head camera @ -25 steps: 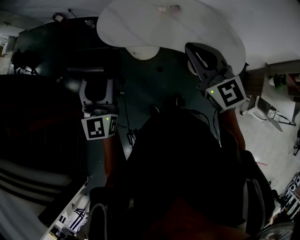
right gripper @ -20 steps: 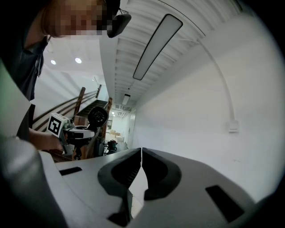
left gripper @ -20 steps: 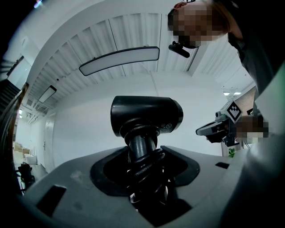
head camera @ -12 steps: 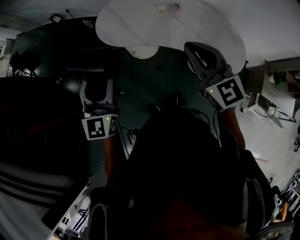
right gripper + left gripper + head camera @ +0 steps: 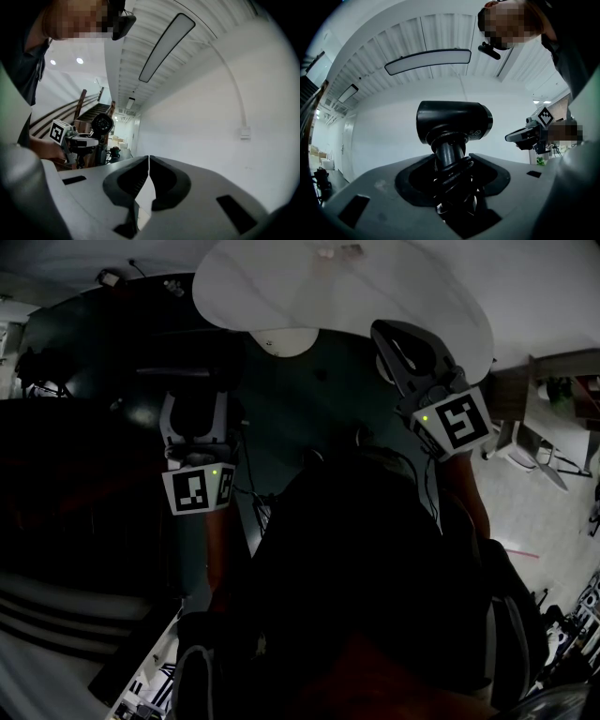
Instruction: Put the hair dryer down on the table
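- hair dryer [image 5: 453, 123], middle of the frame: glossy black all over
- left gripper [image 5: 452, 180]: grey shell, black jaw pads
- its marker cube [image 5: 199, 491], lower left: white with black squares
- table [image 5: 281, 287], up top: plain white

A white, rounded table [image 5: 309, 296] filled the top of the head view, standing over a dark floor [image 5: 300, 418]. Two small things [image 5: 337, 253] lay on it near the far edge, too small to tell. A pale rounded shape [image 5: 286, 341] showed at its near edge.
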A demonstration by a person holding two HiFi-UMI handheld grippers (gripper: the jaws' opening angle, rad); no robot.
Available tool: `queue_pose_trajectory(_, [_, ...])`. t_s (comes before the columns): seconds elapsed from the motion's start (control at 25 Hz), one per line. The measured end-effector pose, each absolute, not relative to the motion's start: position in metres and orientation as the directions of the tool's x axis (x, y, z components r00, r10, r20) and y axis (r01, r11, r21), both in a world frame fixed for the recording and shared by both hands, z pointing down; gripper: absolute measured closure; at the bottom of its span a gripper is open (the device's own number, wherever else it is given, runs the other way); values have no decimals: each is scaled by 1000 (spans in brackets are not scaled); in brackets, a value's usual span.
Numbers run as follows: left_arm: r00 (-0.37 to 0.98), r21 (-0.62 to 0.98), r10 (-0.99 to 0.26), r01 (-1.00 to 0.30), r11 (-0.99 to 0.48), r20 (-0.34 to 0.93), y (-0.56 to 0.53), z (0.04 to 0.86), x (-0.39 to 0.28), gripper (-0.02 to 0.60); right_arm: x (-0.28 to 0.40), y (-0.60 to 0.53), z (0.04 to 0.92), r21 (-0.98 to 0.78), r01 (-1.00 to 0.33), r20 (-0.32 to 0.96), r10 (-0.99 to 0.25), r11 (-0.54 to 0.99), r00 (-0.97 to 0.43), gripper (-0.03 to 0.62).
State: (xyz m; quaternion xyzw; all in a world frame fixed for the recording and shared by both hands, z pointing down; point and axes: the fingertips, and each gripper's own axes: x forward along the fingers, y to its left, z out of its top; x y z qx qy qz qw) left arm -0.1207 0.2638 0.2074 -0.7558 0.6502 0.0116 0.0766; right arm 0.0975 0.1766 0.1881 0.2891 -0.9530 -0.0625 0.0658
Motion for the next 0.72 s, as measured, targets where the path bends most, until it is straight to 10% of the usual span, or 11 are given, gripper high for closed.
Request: queue_pose_trajectory(0.72, [70, -100, -994, -993, -62, -82, 186, 211, -77, 368, 137, 86, 186, 129, -479, 90, -492, 868, -866, 585])
